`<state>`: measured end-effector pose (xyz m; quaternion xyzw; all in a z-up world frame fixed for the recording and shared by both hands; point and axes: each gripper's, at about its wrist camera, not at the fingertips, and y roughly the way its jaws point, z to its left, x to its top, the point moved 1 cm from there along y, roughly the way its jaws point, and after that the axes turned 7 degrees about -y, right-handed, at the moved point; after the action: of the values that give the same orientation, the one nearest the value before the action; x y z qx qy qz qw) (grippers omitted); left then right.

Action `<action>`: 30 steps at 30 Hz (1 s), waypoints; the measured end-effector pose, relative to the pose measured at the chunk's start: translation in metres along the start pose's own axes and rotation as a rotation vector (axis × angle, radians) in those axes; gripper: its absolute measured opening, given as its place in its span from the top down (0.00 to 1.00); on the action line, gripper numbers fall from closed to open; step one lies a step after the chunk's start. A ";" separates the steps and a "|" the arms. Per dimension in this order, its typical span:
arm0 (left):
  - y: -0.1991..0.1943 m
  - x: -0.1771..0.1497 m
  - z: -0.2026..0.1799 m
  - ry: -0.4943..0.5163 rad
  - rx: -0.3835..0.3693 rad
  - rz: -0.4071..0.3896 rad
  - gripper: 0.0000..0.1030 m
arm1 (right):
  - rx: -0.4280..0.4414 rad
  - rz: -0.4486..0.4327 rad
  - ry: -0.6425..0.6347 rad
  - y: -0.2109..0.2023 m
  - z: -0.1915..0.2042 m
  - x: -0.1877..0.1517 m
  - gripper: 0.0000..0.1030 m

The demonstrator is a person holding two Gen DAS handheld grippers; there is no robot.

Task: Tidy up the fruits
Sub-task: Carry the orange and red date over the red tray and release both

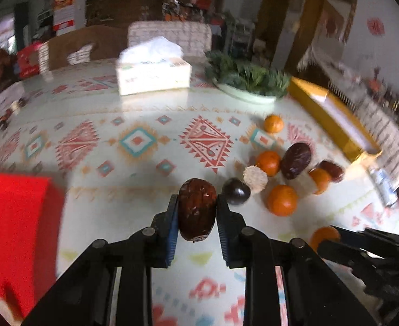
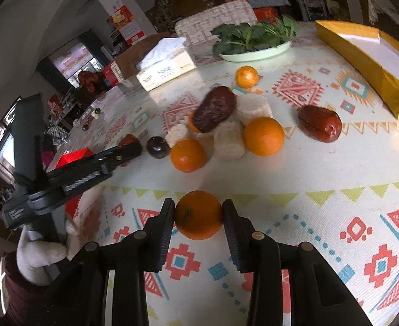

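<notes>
A brown date (image 1: 197, 209) is pinched between the pads of the left gripper (image 1: 196, 212); an orange (image 2: 198, 215) is clamped in the right gripper (image 2: 198, 212) — both held above the patterned tablecloth (image 2: 321, 168). The loose fruit pile (image 1: 278, 174) is seen at two o'clock in the left view, a red box (image 1: 14, 217) at nine o'clock.

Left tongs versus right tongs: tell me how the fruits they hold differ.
The left tongs grip a dark brown, wrinkled, oblong date; the right tongs grip a bright, smooth, round orange. The date stands lengthwise between the pads, while the orange fills a wider gap. Both are clamped from the sides above the patterned tablecloth.
</notes>
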<state>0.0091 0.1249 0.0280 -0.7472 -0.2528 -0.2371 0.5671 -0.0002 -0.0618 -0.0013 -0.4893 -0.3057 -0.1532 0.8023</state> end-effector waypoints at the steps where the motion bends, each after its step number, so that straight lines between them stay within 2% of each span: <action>1: -0.011 -0.001 0.005 -0.018 -0.006 -0.013 0.76 | 0.007 -0.005 -0.006 -0.002 0.003 0.001 0.62; 4: -0.054 -0.005 0.033 -0.086 0.000 -0.073 0.76 | 0.030 -0.018 -0.037 -0.010 0.021 0.009 0.62; 7: -0.094 -0.009 0.070 -0.134 0.046 -0.133 0.76 | 0.066 -0.021 -0.075 -0.011 0.047 0.021 0.62; 12: -0.127 -0.012 0.142 -0.217 0.138 -0.167 0.76 | 0.158 0.001 -0.166 0.005 0.114 0.041 0.62; 15: -0.133 -0.013 0.179 -0.272 0.171 -0.163 0.76 | 0.220 0.025 -0.223 0.023 0.158 0.051 0.62; 19: -0.123 -0.012 0.226 -0.352 0.204 -0.126 0.76 | 0.273 0.083 -0.319 0.071 0.227 0.058 0.62; 21: -0.116 -0.014 0.247 -0.394 0.223 -0.100 0.76 | 0.270 0.112 -0.357 0.092 0.249 0.054 0.62; 26: -0.111 -0.021 0.269 -0.435 0.212 -0.086 0.76 | 0.239 0.194 -0.427 0.150 0.290 0.040 0.62; 30: -0.110 -0.023 0.277 -0.458 0.216 -0.082 0.76 | 0.171 0.192 -0.480 0.173 0.303 0.035 0.62</action>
<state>-0.0612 0.4155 0.0256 -0.7057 -0.4284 -0.0562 0.5615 0.0174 0.2882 0.0022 -0.4687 -0.4513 0.0703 0.7561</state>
